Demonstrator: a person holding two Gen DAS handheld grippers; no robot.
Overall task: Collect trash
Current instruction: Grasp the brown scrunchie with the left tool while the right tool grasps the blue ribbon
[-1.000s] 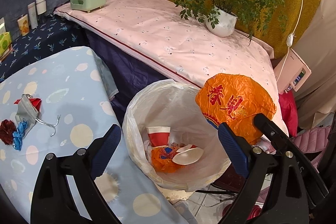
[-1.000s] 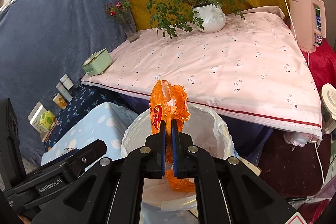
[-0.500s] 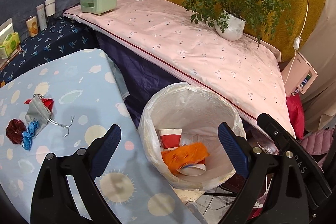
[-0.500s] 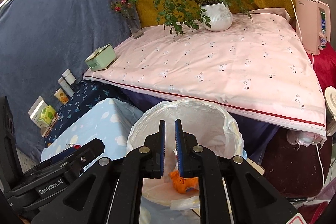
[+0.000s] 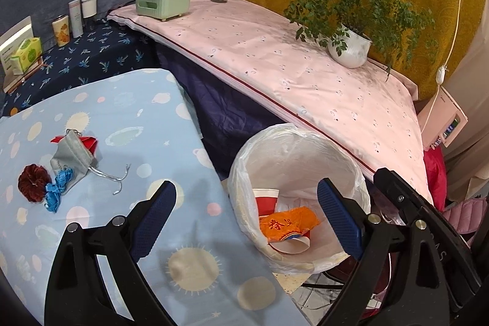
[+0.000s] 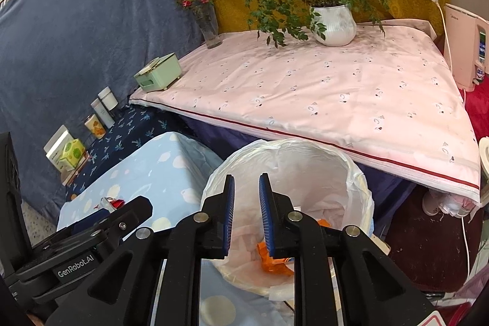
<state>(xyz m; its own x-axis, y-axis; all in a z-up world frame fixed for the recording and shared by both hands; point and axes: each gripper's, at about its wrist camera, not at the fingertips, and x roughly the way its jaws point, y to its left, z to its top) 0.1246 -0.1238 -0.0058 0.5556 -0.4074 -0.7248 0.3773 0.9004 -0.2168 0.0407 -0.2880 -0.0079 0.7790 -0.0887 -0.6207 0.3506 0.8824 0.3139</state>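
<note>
The orange wrapper (image 5: 287,223), clamped in the right hand-held gripper (image 6: 247,214) one second ago and held above the bin, now lies inside the lined trash bin (image 5: 305,139), resting on a paper plate (image 5: 292,246) and beside a red-and-white paper cup (image 5: 265,197). That item counts as collected. The jaws of the right hand-held gripper are opening, with nothing between the blue pads; the bin mouth and the wrapper show through and below the narrow gap.

Going left to right on the blue-covered bench (image 5: 122,118): a dark red scrunchie (image 5: 33,182), a blue crumpled scrap (image 5: 59,187), a grey drawstring pouch (image 5: 70,158) and a red folded piece (image 5: 88,142) lie grouped near the left edge. Which of these are trash cannot be told for certain; the task appears unfinished.

The left hand-held gripper (image 5: 247,216) stands wide apart and empty. It points steeply down, its left pad over the bench's right edge and its right pad over the bin, which stands just beside that edge.

The right hand-held gripper also tilts downward, aimed into the bin mouth. In its view the left unit appears at lower left over the bench.
</note>
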